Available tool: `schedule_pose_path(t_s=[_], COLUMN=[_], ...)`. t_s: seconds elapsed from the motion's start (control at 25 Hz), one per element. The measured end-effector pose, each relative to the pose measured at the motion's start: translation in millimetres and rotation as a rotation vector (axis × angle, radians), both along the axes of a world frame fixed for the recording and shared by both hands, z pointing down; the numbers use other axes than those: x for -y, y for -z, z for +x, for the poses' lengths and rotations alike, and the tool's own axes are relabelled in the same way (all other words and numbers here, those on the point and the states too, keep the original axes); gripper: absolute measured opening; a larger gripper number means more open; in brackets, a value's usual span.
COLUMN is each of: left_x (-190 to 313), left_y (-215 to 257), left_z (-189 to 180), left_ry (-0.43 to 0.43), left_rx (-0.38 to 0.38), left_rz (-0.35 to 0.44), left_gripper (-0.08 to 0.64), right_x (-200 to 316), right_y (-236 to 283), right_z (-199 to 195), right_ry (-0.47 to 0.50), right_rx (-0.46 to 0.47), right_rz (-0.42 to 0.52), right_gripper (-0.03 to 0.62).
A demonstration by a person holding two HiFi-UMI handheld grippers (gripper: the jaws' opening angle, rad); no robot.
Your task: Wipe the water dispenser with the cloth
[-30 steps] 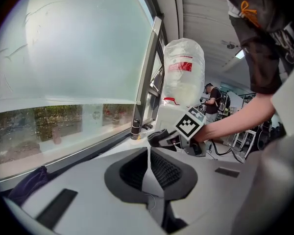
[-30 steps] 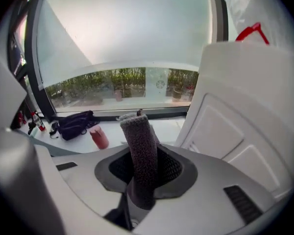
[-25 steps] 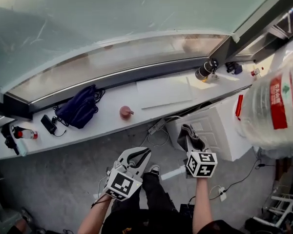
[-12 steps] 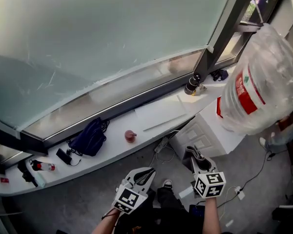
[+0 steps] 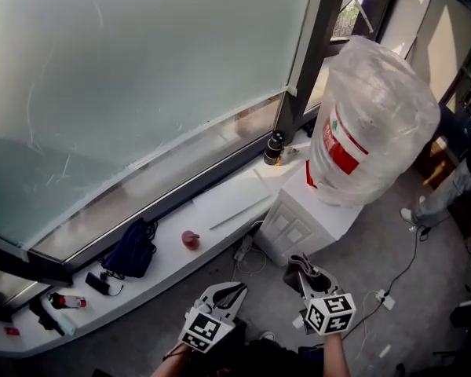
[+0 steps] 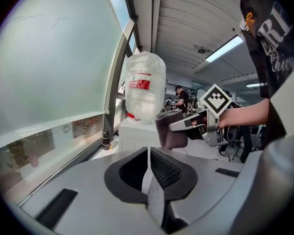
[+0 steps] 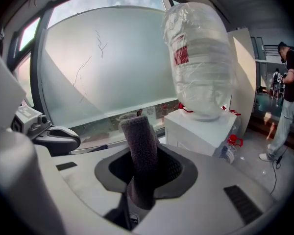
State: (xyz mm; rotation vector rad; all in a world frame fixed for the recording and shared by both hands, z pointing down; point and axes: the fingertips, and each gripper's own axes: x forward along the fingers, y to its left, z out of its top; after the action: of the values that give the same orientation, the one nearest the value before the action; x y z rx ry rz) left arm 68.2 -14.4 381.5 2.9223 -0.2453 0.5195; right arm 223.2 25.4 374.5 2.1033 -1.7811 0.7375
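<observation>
Lower centre, the right claw point(image 5: 301, 267) grips a dark grey fuzzy cloth point(image 7: 139, 141); the left claw point(image 6: 148, 166) is clenched, empty; the white box-shaped water dispenser point(image 5: 304, 220) stands centre-right.

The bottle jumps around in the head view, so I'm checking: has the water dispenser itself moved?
No. The water dispenser still stands against the window ledge, just beside the dark canister, as before; only the camera swung.

The head view looks steeply down from high up: the left gripper point(image 5: 229, 291) and right gripper point(image 5: 302, 267) are near, the water dispenser point(image 5: 302, 222) far at the right. The left gripper view sits low behind its jaws, facing the dispenser. The right gripper view does too, past its cloth point(image 7: 139, 151), from closer. All three share the bottle point(image 5: 369, 124).
</observation>
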Motion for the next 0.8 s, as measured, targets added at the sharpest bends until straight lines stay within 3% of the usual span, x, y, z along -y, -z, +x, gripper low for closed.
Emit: schedule_pose_path(t_s=[0.2,0.4,0.8], left_x=[-19.8,-76.4,-203.3], left_y=[20.7,48.2,70.9], left_z=[35.7,64.3,71.8], left_ry=[-0.078,-0.126,-0.157], left_rx=[-0.033,-0.088,-0.098], left_rz=[0.053,0.065,0.061], left_gripper=[0.028,0.028,0.028], right_x=[-45.5,-118.6,-239.1], right_y=[10.5,19.5,31.8], right_z=[21.0,37.8,34.9], right_ry=[-0.074,-0.149,-0.190], right_rx=[-0.003,-0.001,0.020], right_rz=[0.026,0.063,0.138], right_gripper=[0.101,0.101,0.101])
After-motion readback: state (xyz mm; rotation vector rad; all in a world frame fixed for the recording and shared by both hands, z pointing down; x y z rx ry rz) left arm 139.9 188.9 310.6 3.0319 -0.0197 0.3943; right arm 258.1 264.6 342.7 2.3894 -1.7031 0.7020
